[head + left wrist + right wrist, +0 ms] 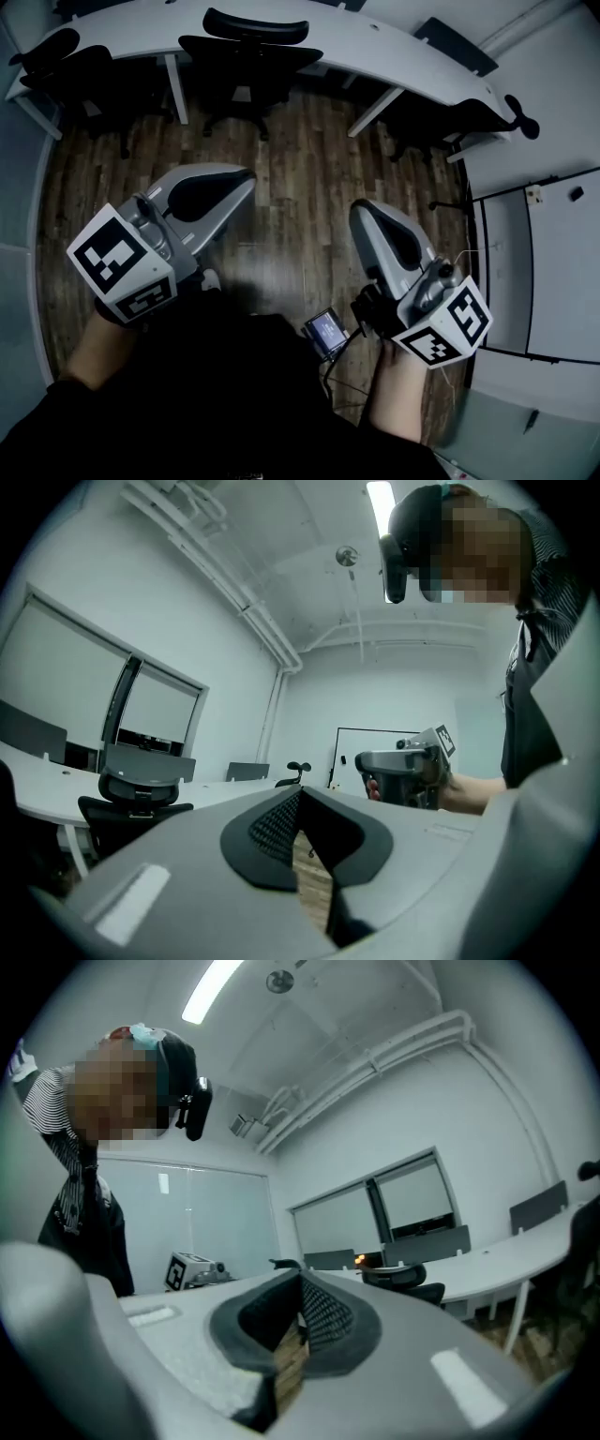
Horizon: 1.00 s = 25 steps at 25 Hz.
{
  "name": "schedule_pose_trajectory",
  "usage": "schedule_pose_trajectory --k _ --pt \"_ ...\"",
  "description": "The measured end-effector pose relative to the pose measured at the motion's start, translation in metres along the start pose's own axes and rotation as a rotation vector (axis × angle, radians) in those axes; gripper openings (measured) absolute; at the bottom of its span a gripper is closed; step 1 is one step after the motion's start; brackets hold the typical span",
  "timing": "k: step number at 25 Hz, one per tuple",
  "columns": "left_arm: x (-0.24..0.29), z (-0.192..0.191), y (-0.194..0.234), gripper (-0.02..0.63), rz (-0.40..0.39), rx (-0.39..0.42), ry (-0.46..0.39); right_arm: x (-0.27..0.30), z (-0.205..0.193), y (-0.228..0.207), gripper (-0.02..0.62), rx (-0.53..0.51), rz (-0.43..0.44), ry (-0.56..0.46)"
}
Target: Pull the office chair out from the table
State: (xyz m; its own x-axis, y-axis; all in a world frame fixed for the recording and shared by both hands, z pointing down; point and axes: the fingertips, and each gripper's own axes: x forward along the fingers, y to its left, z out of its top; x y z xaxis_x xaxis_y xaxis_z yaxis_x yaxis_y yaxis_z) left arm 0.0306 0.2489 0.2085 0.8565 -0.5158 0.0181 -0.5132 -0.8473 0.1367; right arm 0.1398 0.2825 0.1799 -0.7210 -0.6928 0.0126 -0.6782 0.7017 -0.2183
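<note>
A black office chair [251, 56] is tucked under the curved white table [375, 47] at the far side of the room. It also shows in the left gripper view [136, 794] and in the right gripper view [403, 1283]. My left gripper [248, 178] and right gripper [361, 211] hover over the wooden floor, well short of the chair and close to my body. Both point towards the table. The jaws of each are shut with nothing between them, as the left gripper [298, 803] and right gripper [300, 1288] show in their own views.
Two more black chairs sit under the table, one at the left [75, 61] and one at the right [459, 117]. A white wall panel [525, 272] runs along the right. A small lit screen [326, 331] hangs at my waist. Wooden floor [291, 187] lies between me and the table.
</note>
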Motion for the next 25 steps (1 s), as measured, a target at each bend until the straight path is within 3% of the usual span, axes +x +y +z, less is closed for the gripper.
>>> schedule_pose_trajectory --k 5,12,15,19,25 --pt "-0.013 0.005 0.042 0.003 -0.02 0.017 -0.011 0.018 0.011 -0.008 0.002 -0.068 -0.045 0.036" --pt "-0.022 0.002 0.086 0.003 -0.018 0.032 -0.003 0.067 -0.002 -0.005 0.002 -0.035 -0.053 0.063" --pt "-0.026 0.001 0.098 0.003 -0.034 0.037 -0.002 0.088 -0.003 -0.004 0.002 -0.028 -0.034 0.056" --pt "-0.011 0.01 0.108 0.003 -0.031 -0.015 -0.024 0.106 0.006 -0.012 0.002 -0.047 -0.022 0.064" --pt "0.014 0.016 0.122 0.003 -0.028 0.022 -0.022 0.125 0.006 -0.04 0.002 -0.028 0.016 0.075"
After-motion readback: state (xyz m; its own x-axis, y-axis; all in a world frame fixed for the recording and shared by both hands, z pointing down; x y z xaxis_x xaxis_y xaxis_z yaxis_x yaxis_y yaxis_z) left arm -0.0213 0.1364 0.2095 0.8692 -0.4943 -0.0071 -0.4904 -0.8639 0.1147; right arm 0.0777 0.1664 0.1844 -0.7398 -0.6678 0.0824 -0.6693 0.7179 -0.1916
